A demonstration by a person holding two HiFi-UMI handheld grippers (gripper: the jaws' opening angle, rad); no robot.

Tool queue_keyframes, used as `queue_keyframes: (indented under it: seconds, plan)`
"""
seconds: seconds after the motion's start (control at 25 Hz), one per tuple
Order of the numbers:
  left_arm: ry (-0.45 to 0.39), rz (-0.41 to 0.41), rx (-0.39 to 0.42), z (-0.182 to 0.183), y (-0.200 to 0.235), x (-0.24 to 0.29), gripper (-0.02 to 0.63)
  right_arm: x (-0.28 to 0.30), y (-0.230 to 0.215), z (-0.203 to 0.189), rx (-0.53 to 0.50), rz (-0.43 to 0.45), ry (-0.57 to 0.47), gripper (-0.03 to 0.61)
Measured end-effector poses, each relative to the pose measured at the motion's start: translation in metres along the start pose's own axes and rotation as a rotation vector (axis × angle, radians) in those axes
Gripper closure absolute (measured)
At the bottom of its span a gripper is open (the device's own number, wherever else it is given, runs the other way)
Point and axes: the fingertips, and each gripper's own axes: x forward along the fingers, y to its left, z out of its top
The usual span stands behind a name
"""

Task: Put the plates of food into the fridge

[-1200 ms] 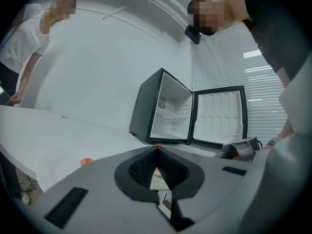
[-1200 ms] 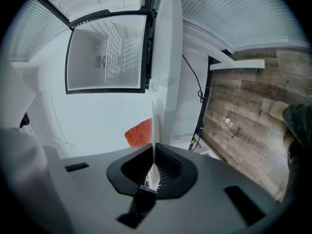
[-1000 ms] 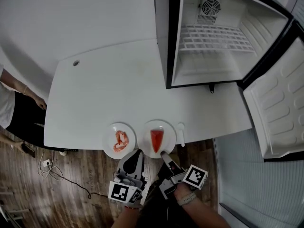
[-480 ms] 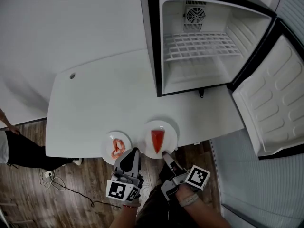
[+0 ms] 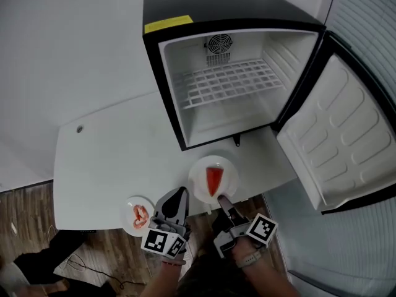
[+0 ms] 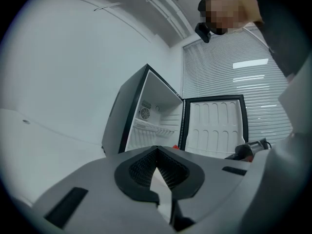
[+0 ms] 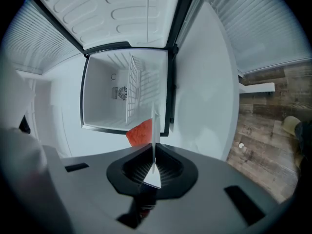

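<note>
Wooden floor (image 5: 93,252) shows below the near edge of the white table (image 5: 111,159), where the person stands with both tools raised. Left claw (image 5: 180,193): pads together on a thin white sliver, which reads as the rim of the plate (image 5: 197,177) carrying the red slice (image 5: 213,179). Right claw (image 5: 221,200): pads clamped on the same plate's near rim, seen edge-on between them. This plate sits between the table's near edge and the fridge (image 5: 229,5) opening; whether it is clear of the table cannot be told from above. A second plate (image 5: 129,209) with pale orange food rests at the table's near edge, just beside the left tool. Beyond, the fridge stands open, its wire shelf (image 5: 226,79) bare and its door (image 5: 334,129) swung wide to the right. Hazards, as judged: both grips bite only a narrow rim, so unequal travel of the two hands would tilt the plate and let the slice slide off. A low approach would strike the fridge's lower frame. A careless left elbow could knock the second plate off the edge.
</note>
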Motion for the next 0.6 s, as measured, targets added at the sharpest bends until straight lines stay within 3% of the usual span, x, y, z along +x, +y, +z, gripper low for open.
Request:
queue_keyframes:
  seconds: [0.6]
  plan:
    - [0.002, -0.127, -0.017, -0.004, -0.019, 0.136, 0.607, 0.04, 0.009, 0.122, -0.019, -0.021, -0.193, 0.561]
